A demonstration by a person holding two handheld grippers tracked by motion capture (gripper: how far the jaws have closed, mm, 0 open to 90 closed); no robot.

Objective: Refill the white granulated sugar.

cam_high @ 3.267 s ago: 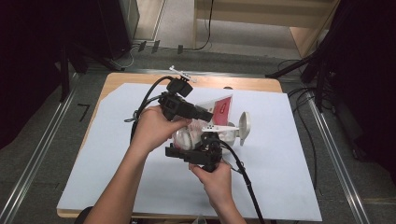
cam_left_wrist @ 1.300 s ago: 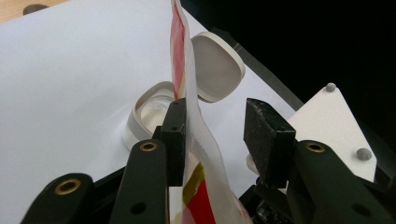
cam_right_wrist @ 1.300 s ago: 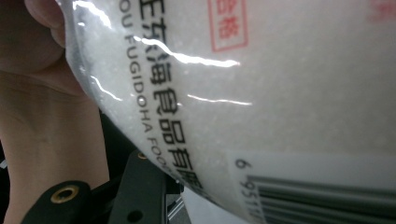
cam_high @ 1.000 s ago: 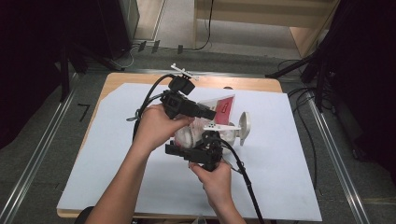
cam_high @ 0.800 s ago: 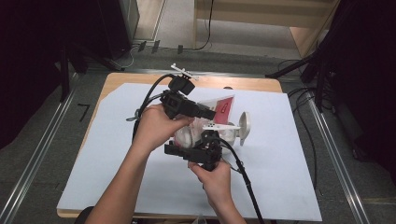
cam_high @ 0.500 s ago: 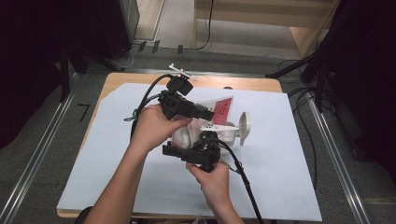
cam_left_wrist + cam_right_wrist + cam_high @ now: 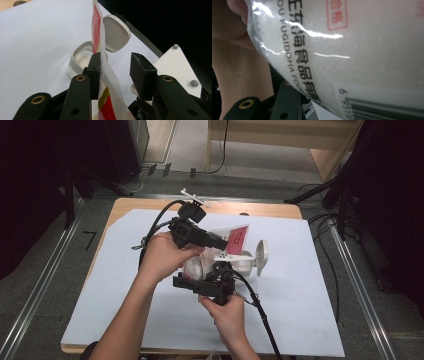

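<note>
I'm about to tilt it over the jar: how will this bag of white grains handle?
The bag is probably floppy: its top edge bends between the left claw jaws. Likely slippery, given the glossy film. The loose grains may shift suddenly toward the jar.

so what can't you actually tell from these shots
- Right gripper view: the bag hides the jaw tips, so its grip is unclear.
- High view: hands cover the bag's lower part; the jar contents are too small to see.
- Left gripper view: the bag's top is cut off by the frame's edge.
</note>
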